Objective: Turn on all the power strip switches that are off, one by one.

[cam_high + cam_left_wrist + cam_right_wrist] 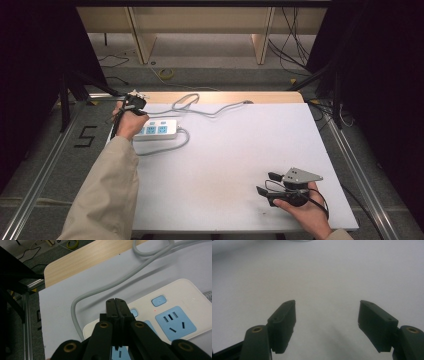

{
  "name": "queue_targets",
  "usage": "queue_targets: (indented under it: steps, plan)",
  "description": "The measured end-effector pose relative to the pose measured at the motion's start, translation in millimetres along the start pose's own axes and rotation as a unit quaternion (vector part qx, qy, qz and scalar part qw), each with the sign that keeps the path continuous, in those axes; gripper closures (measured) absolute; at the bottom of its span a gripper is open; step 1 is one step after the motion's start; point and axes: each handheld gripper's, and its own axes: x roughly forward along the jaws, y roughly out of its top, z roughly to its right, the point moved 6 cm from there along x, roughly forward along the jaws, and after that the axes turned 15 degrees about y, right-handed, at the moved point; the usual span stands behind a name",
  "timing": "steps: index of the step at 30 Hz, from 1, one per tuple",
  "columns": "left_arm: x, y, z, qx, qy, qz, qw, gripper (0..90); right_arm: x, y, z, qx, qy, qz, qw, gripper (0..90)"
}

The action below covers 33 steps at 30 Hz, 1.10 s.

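Tongs on the left (116, 307) are pressed tight together with nothing between them, and they hover just over the near end of the white power strip (156, 129), which lies at the far left of the white surface (240, 165). From the left tongs' own view, the closed tips sit right above a small blue button (134, 312), with a second blue button (159, 300) and a blue socket (175, 322) a little farther along. My guess is that the job now is to push that small button. To do it well, keep the tips shut so they make one firm point, come straight down on the middle of the button, and push softly so the strip does not slide. The grey cord (100, 291) loops beside the strip and should be left alone. The right tongs (268, 183) are spread wide, gripping nothing, and rest low over the bare surface near the front right, well apart from the strip. No brand or words can be read on the strip, but a black mark like a 5 (86, 136) sits on the floor to the left
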Motion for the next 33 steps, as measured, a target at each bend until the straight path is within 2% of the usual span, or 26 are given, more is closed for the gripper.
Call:
queue_targets:
  steps: [12, 33]
  plan:
    - [3.5, -2.1, -3.2, -0.003, 0.002, -0.004, 1.0, 90.0, 0.3, -0.1, 0.0, 0.002, 0.001, 0.001, 1.0, 31.5]
    - [12.0, -5.8, -3.2, 0.003, 0.008, -0.013, 0.9999, 90.0, -0.1, -0.5, 0.5, 0.003, 0.0, 0.0, 1.0, 31.5]
